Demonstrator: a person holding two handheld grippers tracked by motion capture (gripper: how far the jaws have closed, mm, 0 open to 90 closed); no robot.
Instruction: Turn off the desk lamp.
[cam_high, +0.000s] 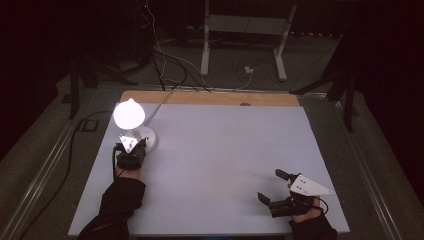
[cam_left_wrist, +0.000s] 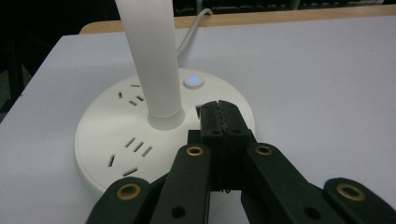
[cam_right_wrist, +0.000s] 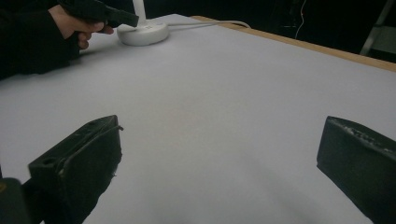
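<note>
Lamp (cam_high: 131, 120) stands lit at the far-left part of the pale surface (cam_high: 225, 160), its glowing white head up on a white stem (cam_left_wrist: 152, 60) that rises from a round white base (cam_left_wrist: 107, 140). The base has socket slots on its top and a small round button (cam_left_wrist: 193, 82) glowing blue, just right of the stem in the left gripper view. A white cord (cam_high: 162, 102) leaves the lamp toward the far wooden edge of the surface. Left tool (cam_high: 131, 150) sits right at the near side of the base, held by a hand in a dark sleeve (cam_high: 117, 200); its jaws are pressed together with nothing between them, tips over the top of the base just short of the button and beside the stem. Cannot tell whether the tips touch the base top. In the right gripper view the same left tool (cam_right_wrist: 116, 18) pokes over the base rim from the left. Right tool (cam_high: 274, 189) is well apart from the lamp, low over the near-right corner of the surface, pointing left across it; its jaws are spread wide, nothing between them, bare surface under them. Grey three-cornered plates top both tools. Beyond the surface: dark floor, loose cables (cam_high: 165, 65) and a white frame leg (cam_high: 205, 45).
</note>
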